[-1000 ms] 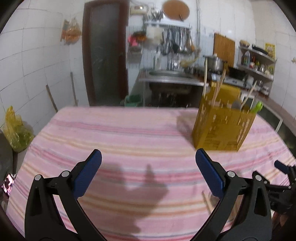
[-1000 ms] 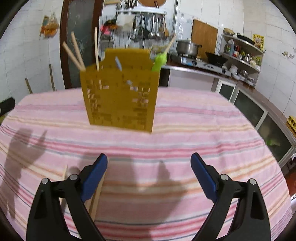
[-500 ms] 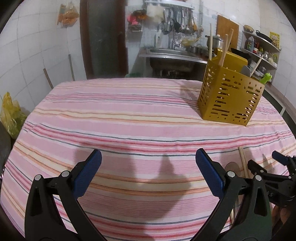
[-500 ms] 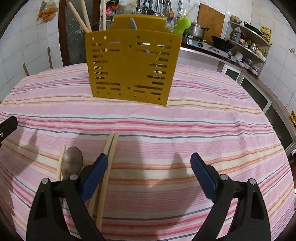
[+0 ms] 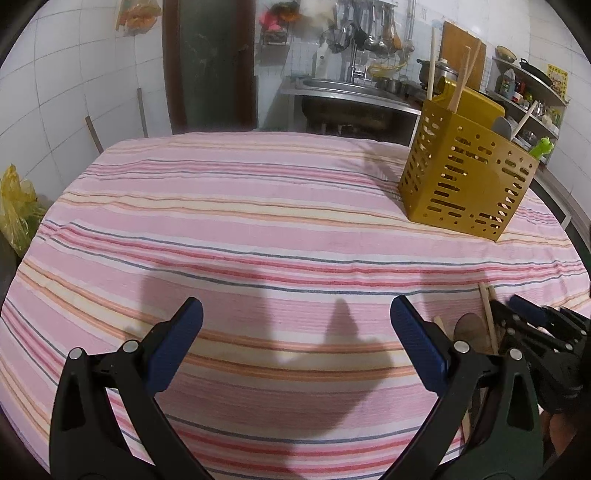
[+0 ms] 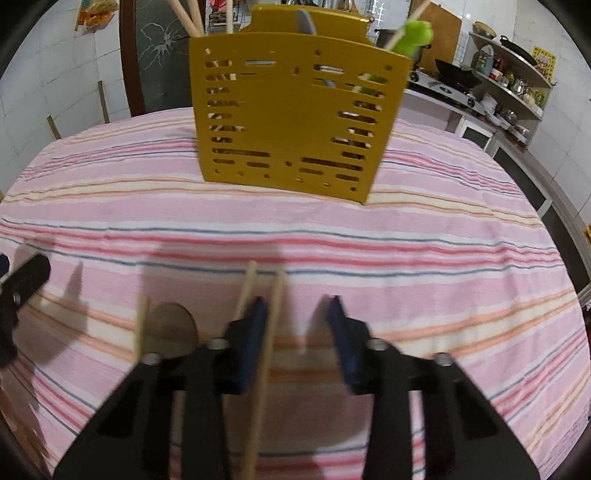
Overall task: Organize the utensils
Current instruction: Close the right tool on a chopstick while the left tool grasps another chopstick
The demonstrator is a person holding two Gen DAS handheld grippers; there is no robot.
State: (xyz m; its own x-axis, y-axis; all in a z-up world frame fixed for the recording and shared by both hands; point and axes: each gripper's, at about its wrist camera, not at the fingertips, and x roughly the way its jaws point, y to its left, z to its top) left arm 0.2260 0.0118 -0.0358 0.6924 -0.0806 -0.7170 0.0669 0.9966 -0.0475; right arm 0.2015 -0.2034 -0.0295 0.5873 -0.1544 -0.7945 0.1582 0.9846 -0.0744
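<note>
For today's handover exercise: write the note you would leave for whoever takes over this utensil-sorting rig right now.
Left gripper: open, empty, above bare tablecloth.
Right gripper: jaws part-closed around one chopstick of a loose pair on the cloth; not yet gripped.
Beside them lie a wooden spoon and another stick.
Done: the yellow holder already has chopsticks and a green-handled utensil.
Left: move the loose pieces into the holder.

Both wrist views look low across the striped table (image 5: pixel 258 229), sharing the yellow caddy (image 6: pixel 295 118), nearer in the right one
</note>
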